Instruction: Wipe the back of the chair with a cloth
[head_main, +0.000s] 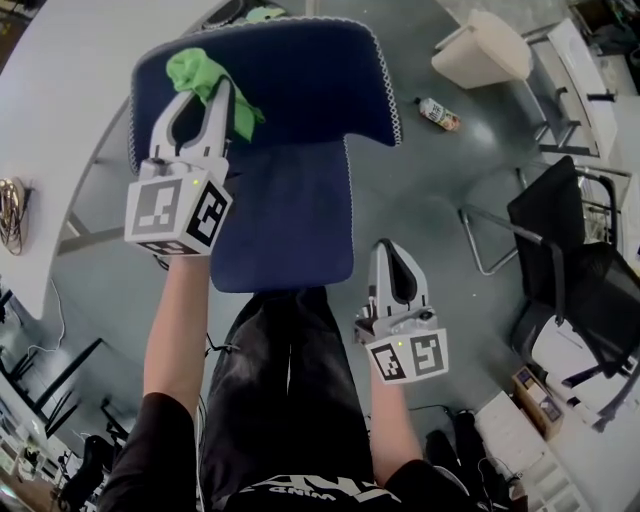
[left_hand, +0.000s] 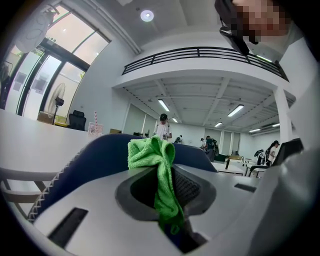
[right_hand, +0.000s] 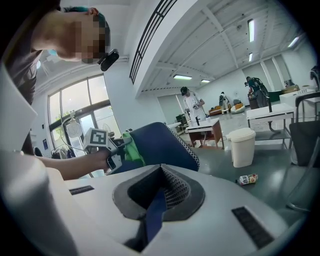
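At the top left corner of the chair back (head_main: 300, 80), we pinch the green cloth (head_main: 195, 70) in the left gripper (head_main: 212, 92), right gripper (head_main: 388, 248) pressed together and empty; dragged hard across the fabric, the bunched cloth could slip from the jaws.

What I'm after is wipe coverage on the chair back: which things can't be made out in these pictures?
- Far face of the chair back: turned away from every view.
- Where the green cloth meets the fabric: covered in the head view by the cloth itself and the left gripper.
- Chair base: hidden beneath the seat in the head view.
- Print on the drink container on the floor: too small in any view.
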